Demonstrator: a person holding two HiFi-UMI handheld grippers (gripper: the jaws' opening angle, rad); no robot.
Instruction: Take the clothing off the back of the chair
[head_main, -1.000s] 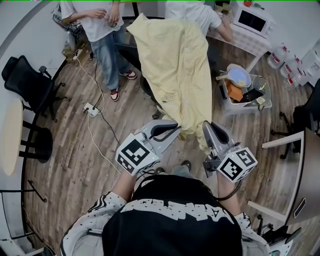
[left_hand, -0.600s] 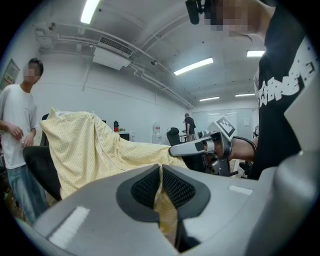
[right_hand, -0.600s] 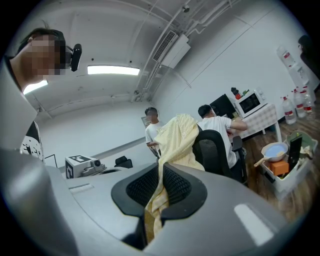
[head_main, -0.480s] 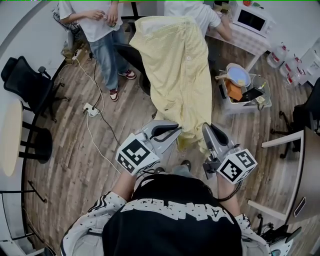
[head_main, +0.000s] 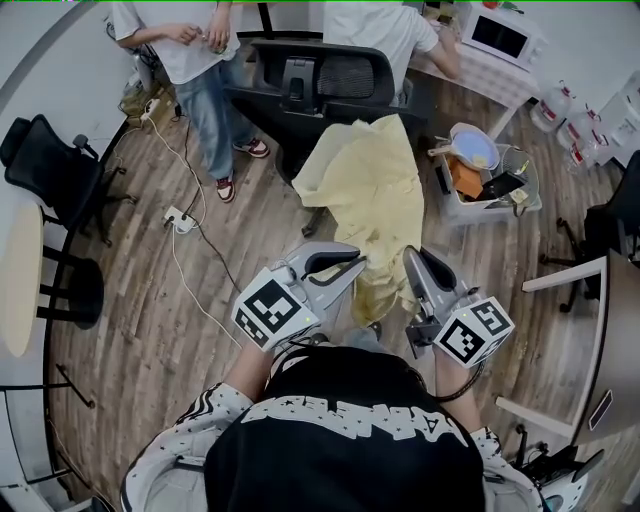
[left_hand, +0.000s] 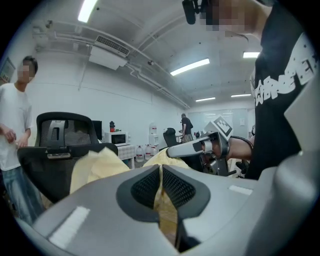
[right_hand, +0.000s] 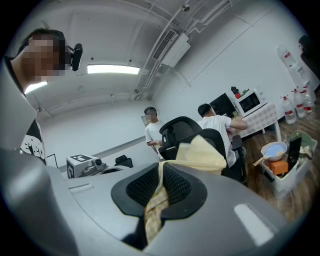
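Far left: one spare black chair (head_main: 50, 160) by the wall. One white power strip (head_main: 182, 218) lies on the wood floor (head_main: 140, 300). Two people stand at the top of the head view, one at left (head_main: 190, 55) and one (head_main: 372, 25) further right.

Left gripper (head_main: 352, 262): fingers (left_hand: 142, 187) together, clamped on a fold of the yellow shirt (head_main: 372, 195). A strip of cloth shows between the pads.

Yellow shirt, count one: off the backrest, bunched, with its near edge held up by both grippers. Its long axis runs away from the person toward the office chair (head_main: 315, 85). The far end peaks just in front of that chair's seat. Cannot tell whether it touches the chair.

Change: one second ago and half a second ago the shirt hung full length over the backrest and covered it. Now the backrest is bare and in plain view. The shirt has collapsed into a shorter heap nearer the grippers. Both grippers sit where they were.

Right gripper (head_main: 412, 262): fingers (right_hand: 145, 187) together, clamped on the shirt's edge. Grippers, count two.

Right: one clear storage bin (head_main: 525, 205) on the floor. One microwave (head_main: 503, 40) sits on the tabletop (head_main: 500, 85).
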